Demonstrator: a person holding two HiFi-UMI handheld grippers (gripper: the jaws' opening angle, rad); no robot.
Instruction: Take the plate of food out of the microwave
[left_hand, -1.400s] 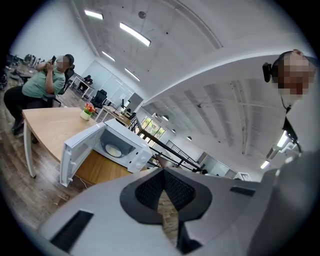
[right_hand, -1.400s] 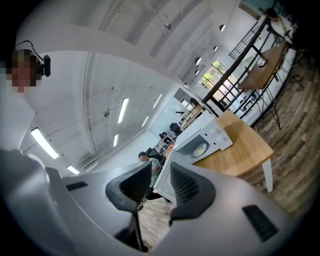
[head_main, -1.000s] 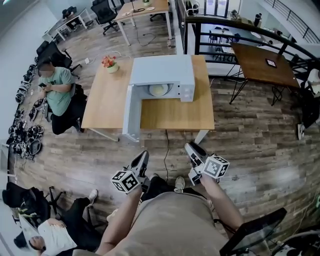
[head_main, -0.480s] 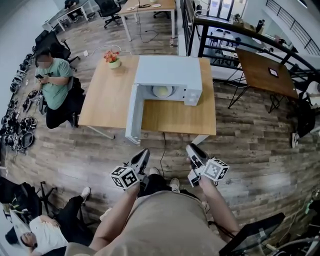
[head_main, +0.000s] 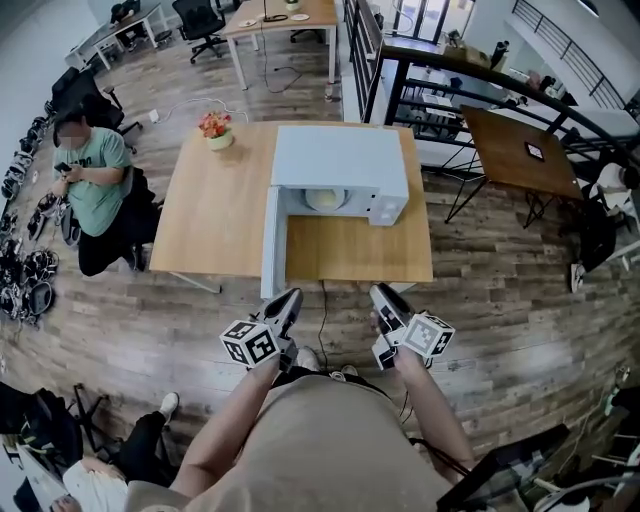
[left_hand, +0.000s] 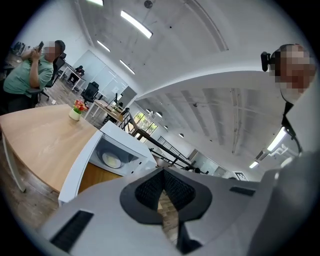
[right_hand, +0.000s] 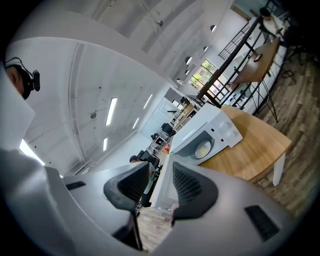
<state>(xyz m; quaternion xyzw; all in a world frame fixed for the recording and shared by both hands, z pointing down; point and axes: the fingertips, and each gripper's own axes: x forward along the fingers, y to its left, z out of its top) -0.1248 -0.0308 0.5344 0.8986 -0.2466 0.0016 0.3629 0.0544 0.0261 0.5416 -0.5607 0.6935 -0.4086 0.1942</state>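
Note:
A white microwave (head_main: 340, 165) stands on the wooden table (head_main: 215, 210) with its door (head_main: 270, 245) swung wide open toward me. Inside sits a pale plate of food (head_main: 325, 199), which shows in the left gripper view as the plate (left_hand: 112, 160) and in the right gripper view as the plate (right_hand: 202, 149). My left gripper (head_main: 292, 301) is shut and empty, just short of the door's near end. My right gripper (head_main: 381, 296) is open with nothing between its jaws, near the table's front edge.
A small flower pot (head_main: 215, 128) stands at the table's far left corner. A seated person in a green shirt (head_main: 90, 185) is left of the table. Another wooden table (head_main: 525, 150) and a black railing (head_main: 450, 60) lie to the right. A cable (head_main: 322, 315) hangs off the table front.
Both grippers and my view have moved toward the table; the microwave now appears closer. The jaws stay as they were.

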